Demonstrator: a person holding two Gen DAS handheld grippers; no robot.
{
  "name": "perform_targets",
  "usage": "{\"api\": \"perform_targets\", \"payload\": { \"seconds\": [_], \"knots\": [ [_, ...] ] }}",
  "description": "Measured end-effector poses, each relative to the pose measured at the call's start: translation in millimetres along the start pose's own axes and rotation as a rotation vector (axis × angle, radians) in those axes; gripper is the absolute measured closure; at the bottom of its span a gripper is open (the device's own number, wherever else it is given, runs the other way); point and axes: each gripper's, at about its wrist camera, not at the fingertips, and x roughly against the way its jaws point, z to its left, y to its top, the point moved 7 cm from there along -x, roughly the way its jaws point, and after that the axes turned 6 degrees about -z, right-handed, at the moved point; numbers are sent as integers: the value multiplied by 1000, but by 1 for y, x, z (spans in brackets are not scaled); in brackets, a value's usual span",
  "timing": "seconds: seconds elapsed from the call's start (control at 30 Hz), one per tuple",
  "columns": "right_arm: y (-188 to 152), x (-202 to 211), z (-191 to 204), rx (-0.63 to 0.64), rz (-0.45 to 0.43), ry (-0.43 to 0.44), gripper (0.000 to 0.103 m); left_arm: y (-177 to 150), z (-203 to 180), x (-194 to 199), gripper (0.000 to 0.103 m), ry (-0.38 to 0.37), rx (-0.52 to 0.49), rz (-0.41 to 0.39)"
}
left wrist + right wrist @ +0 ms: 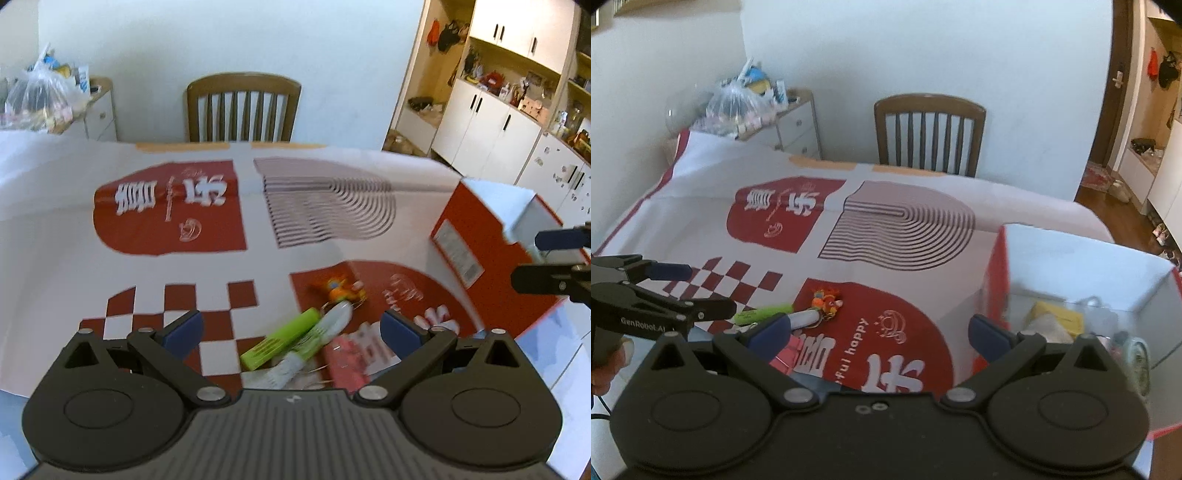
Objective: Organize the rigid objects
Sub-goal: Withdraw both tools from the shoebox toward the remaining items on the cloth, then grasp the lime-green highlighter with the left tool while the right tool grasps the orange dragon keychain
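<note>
A small heap lies on the red-and-white tablecloth (229, 266): a green marker (280, 343), a white pen (332, 317), an orange toy keychain (340, 290) and a flat pink item (349, 363). My left gripper (291, 330) hovers over the heap, open, with nothing between its pads. In the right wrist view the marker (762, 314), pen (805, 317), keychain (827, 301) and pink item (785, 356) lie to the left. My right gripper (881, 334) stands open and holds nothing, between the heap and the red box (995, 280). The left gripper (698, 291) shows at the left edge.
The open red box (491, 258) stands at the table's right side and holds a yellow item (1056, 317) and other blurred things. A wooden chair (242, 107) stands at the far edge. The right gripper (526, 258) enters beside the box. White cabinets (491, 129) line the right wall.
</note>
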Motion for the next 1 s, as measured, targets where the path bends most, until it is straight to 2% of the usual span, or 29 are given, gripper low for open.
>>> {"api": "perform_targets", "payload": {
  "seconds": [0.2,0.3,0.43,0.77,1.0],
  "knots": [
    [-1,-34,24,75,51,-16,2,-14,24,-22,1,36,8,28],
    [-1,-51,30,83,72,-16,3,-19,31,-31,1,17,9,44],
    [-2,-75,35,102,104,-22,9,-24,38,-43,1,27,2,61],
    [-2,-120,47,141,166,-14,23,-29,36,-61,2,14,-87,63],
    [-8,-142,56,173,205,3,28,-27,36,-65,11,-8,-97,50]
  ]
}}
